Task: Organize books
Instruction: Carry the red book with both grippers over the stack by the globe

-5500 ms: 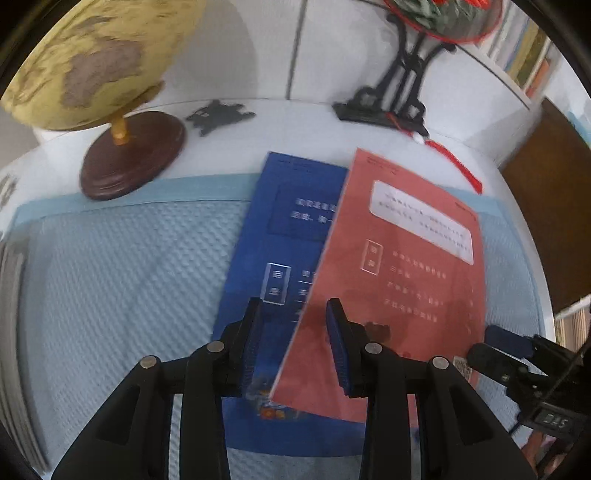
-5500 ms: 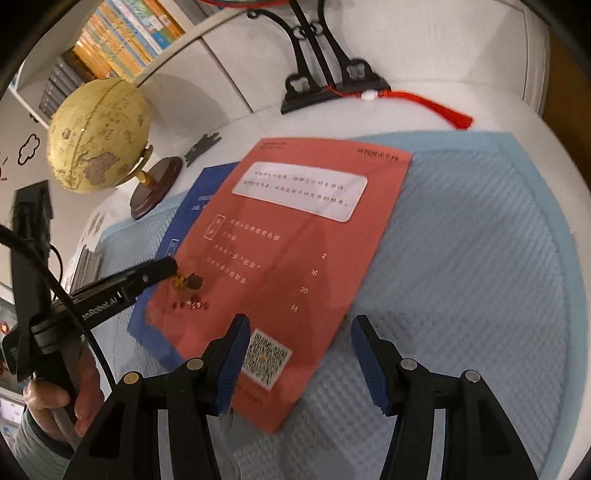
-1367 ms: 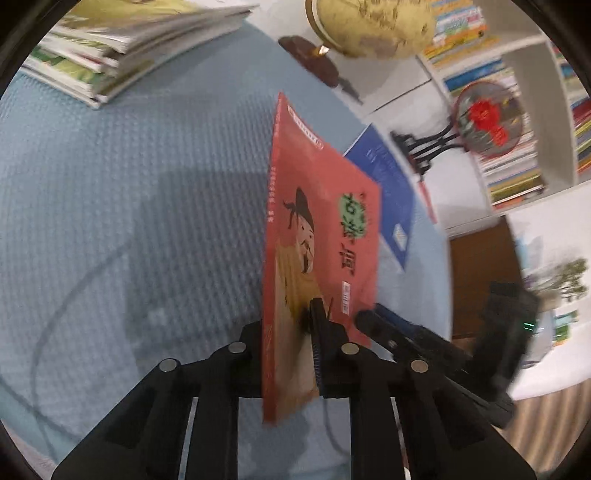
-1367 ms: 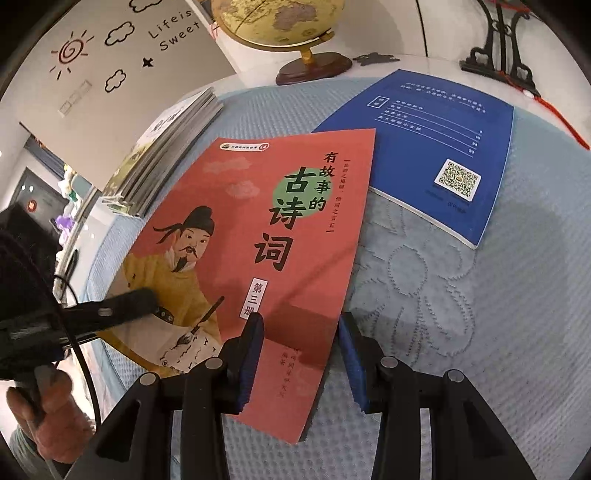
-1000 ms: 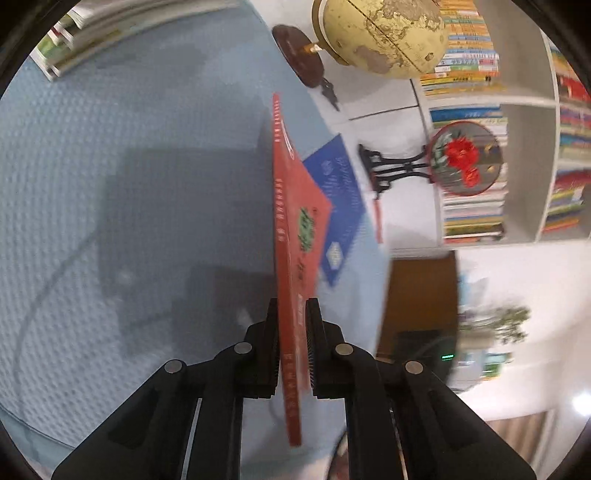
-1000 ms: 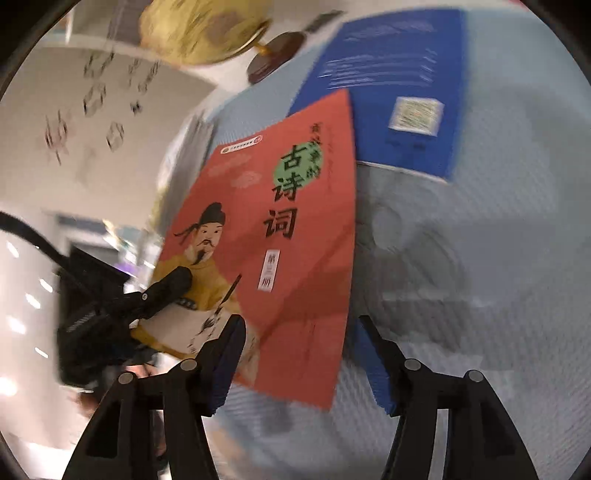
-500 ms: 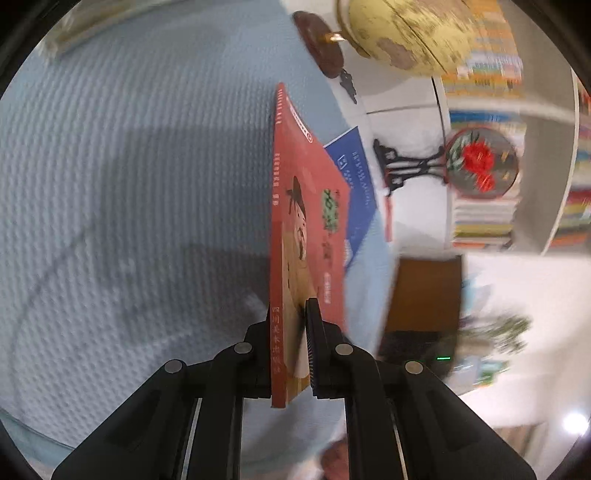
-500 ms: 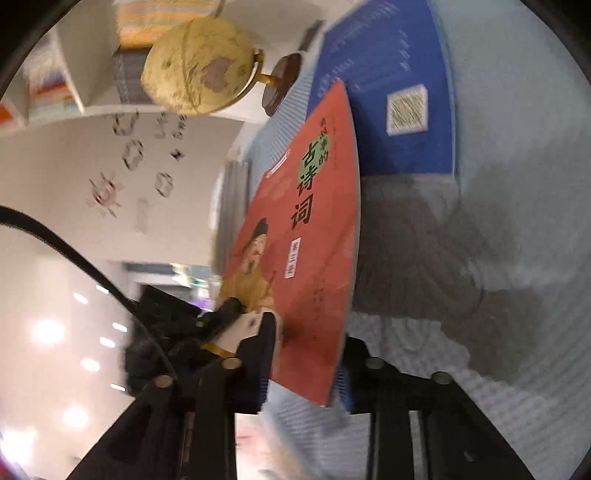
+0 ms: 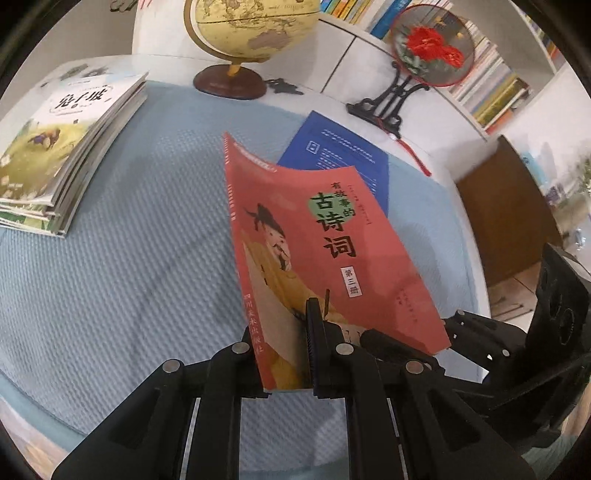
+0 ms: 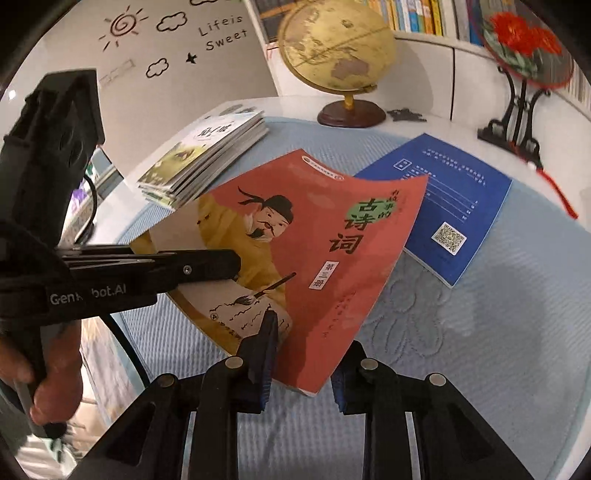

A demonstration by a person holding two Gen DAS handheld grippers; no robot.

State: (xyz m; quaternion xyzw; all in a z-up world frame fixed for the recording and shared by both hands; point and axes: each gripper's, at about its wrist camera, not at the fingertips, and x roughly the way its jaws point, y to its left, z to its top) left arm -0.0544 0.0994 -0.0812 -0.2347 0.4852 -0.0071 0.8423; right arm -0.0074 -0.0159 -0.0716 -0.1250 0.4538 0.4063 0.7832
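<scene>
The red book [image 9: 325, 236] is off the blue quilted mat [image 9: 122, 266], front cover up and tilted, gripped at its near edge by both tools. In the left wrist view the left gripper [image 9: 284, 343] sits at six o'clock, its jaws pinching the book at the spine corner with the cover pressed between the pads. The right gripper [image 10: 299, 354] appears in its own view at six o'clock, jaws clamped on the opposite near corner of the same book; its right pad lies under the cover, the left one on top. From the right wrist view the left gripper's black finger comes in from nine o'clock and lies across the painted figure on the cover, and a hand [image 10: 48, 384] holds that tool at eight o'clock. The blue book [image 10: 447, 206] lies flat on the mat at two o'clock from the red one, back cover up, its near corner hidden beneath the red cover's far edge. A stack of books [image 9: 55, 147] rests at ten o'clock in the left view. The globe [image 9: 251, 29] stands at twelve o'clock beyond the mat, and the round fan on a black stand [image 9: 432, 48] at one o'clock.
</scene>
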